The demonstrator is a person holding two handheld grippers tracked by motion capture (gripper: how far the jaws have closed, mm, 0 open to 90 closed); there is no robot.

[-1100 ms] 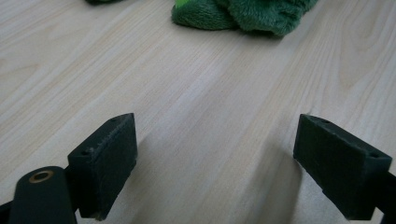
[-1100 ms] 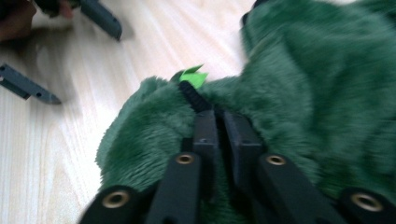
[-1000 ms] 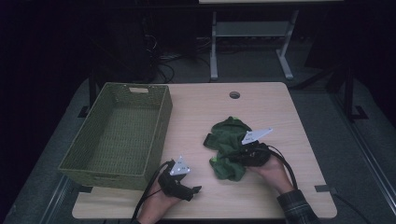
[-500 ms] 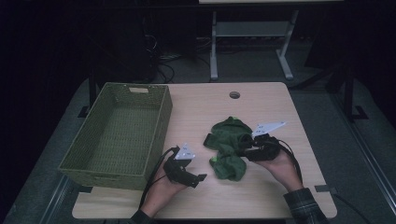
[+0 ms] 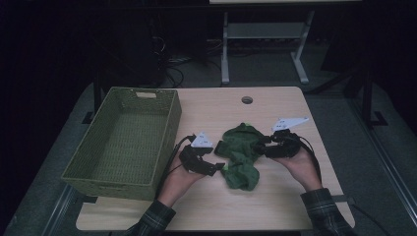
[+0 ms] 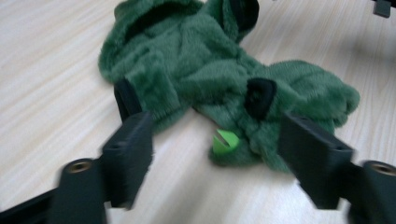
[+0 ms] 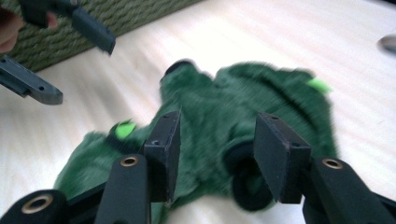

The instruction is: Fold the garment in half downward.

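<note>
At frame centre, the table (image 5: pixel 275 105) is bearing a green garment (image 5: pixel 239 152), flanked by the closing left tool (image 5: pixel 219 166) and opening right tool (image 5: pixel 256 143), both ungripping.

Motion-blurred green plush garment (image 7: pixel 243 116)

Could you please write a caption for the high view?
Two handheld grippers, left and right, flank a green plush garment beside a basket.

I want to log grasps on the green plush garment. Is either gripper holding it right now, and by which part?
Nothing is held. The left gripper and right gripper both stand open over the green plush garment, pads apart from it.
</note>
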